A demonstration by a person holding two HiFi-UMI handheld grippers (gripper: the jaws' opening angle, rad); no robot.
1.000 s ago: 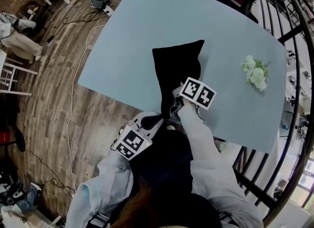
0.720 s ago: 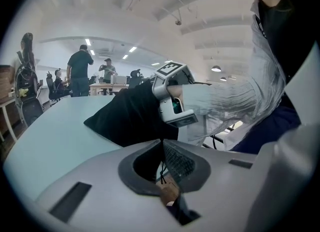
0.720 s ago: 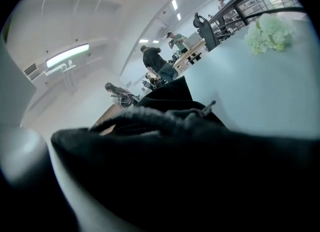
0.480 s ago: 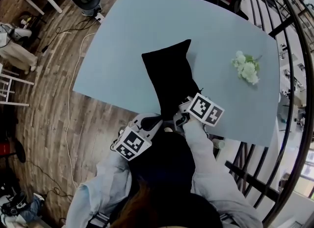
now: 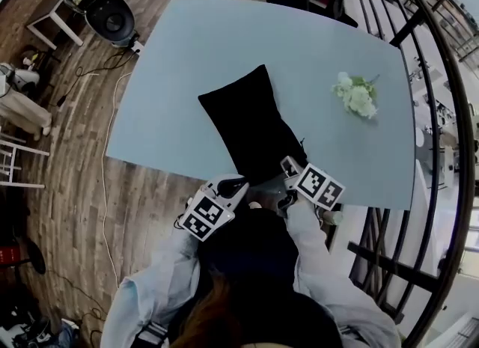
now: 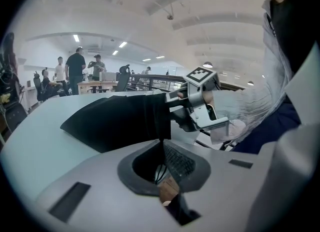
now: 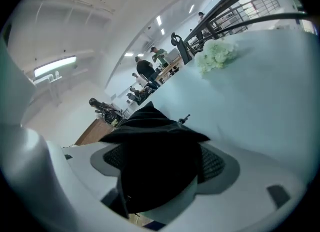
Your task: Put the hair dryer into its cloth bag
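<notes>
Wood floor [image 5: 75, 159] surrounds blue table [image 5: 209, 40] bearing bag [image 5: 247, 126].

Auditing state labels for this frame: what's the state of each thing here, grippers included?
cloth bag: lying on the table, bulging, mouth end at the near edge.
hair dryer: not visible.
drawstring: runs straight from the bag's mouth into the left gripper.
left gripper: shut on drawstring.
right gripper: shut on cloth bag.
flowers: lying apart from the bag.

Contents of cloth bag [image 5: 247, 126] hidden, right tongs [image 7: 157, 168] tips under cloth
</notes>
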